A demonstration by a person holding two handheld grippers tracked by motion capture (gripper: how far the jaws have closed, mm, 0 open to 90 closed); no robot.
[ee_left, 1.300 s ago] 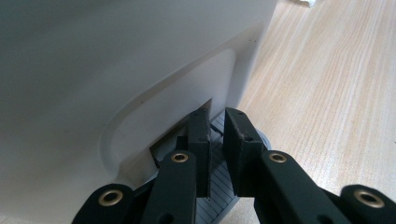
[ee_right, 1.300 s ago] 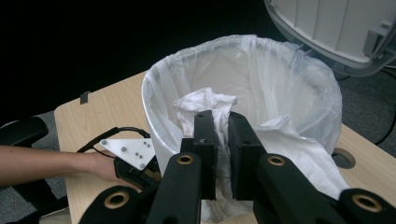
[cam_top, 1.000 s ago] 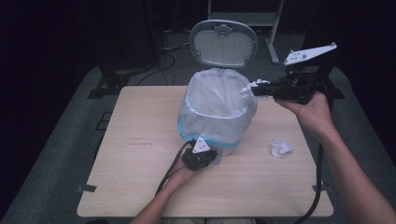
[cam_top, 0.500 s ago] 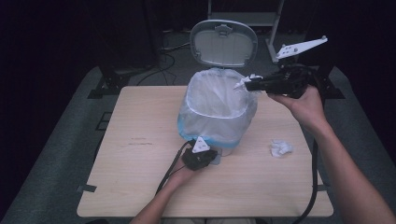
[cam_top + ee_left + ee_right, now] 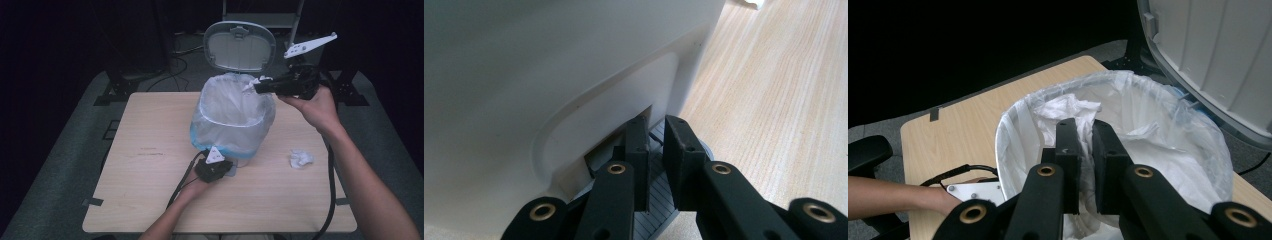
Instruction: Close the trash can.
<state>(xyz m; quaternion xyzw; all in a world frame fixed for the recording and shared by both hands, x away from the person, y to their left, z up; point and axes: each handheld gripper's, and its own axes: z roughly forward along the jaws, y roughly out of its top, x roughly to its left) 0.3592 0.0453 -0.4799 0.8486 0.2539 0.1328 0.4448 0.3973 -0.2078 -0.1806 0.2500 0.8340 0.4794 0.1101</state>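
A wooden table (image 5: 150, 200) carries a white pedal bin (image 5: 232, 117) lined with a clear bag, its lid (image 5: 239, 46) standing open. The right gripper (image 5: 252, 86) hangs over the bin's mouth, clamped on a crumpled white tissue (image 5: 1068, 111). The left gripper (image 5: 222, 167), jaws together, presses the bin's pedal (image 5: 659, 200). Another tissue wad (image 5: 301, 158) lies on the table, right of the bin.

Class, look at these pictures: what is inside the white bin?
A clear plastic liner lines the bin; the right claw holds crumpled tissue over it. The liner hides the bottom.
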